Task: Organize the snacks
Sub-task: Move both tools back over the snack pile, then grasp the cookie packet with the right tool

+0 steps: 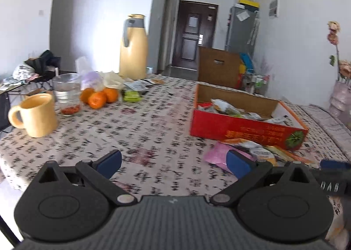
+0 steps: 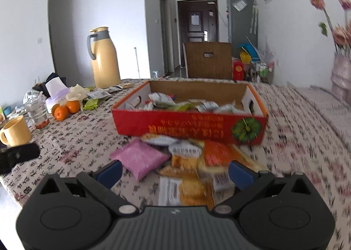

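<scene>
The right gripper [image 2: 174,173] hangs low over the table [image 2: 76,140] with its jaws spread wide and nothing between them, tilted a little downward toward a heap of loose snack packets [image 2: 188,162]. A pink packet [image 2: 140,158] lies just ahead of its left finger, and orange and yellow wrappers sit between the fingers and under the right one. Directly behind this heap stands the red cardboard box [image 2: 190,127], open at the top, with more packets [image 2: 175,102] lying inside it.

The left gripper [image 1: 174,163] is also held level and low, its jaws spread and empty, above a bare stretch of the patterned tablecloth [image 1: 131,127]. The same pink packet [image 1: 216,154] lies just beside its right finger, with the red box [image 1: 245,130] beyond it to the right. The dark tip of the right gripper shows at the far right edge of this view.

Further left on the table stand a yellow mug [image 1: 36,115], a glass jar [image 1: 65,94], some oranges [image 1: 98,97] and a tall cream thermos jug [image 1: 133,49]. Behind the table are a brown chair back [image 2: 208,61], a dark door [image 2: 197,30] and a grey fridge [image 2: 241,23]. Both views are somewhat blurred.
</scene>
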A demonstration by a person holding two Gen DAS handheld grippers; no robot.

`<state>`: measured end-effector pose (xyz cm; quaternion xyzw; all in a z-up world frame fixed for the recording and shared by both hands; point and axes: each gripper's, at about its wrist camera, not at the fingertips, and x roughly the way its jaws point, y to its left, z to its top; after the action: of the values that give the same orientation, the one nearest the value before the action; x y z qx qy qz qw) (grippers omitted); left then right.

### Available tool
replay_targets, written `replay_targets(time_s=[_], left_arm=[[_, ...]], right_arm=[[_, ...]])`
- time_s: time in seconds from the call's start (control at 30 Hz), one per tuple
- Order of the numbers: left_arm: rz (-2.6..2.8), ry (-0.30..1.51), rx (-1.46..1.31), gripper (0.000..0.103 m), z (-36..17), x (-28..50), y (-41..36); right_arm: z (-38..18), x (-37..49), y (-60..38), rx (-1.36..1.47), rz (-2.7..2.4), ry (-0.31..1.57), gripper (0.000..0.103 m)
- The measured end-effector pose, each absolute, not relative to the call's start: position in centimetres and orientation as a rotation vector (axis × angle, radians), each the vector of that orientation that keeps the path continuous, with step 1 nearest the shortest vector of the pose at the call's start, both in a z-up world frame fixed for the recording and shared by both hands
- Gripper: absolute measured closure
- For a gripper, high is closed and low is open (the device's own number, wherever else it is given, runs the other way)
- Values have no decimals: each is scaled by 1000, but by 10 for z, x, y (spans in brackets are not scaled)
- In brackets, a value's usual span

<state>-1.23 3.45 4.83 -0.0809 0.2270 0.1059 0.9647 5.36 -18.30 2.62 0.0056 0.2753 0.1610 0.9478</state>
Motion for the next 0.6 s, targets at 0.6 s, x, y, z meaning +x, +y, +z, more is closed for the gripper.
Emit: replay_targets(time_s=[0.6], left_arm=[[115, 523, -185, 0, 13, 41, 32]], right_arm=[[-28, 77, -191, 0, 286, 628, 0]])
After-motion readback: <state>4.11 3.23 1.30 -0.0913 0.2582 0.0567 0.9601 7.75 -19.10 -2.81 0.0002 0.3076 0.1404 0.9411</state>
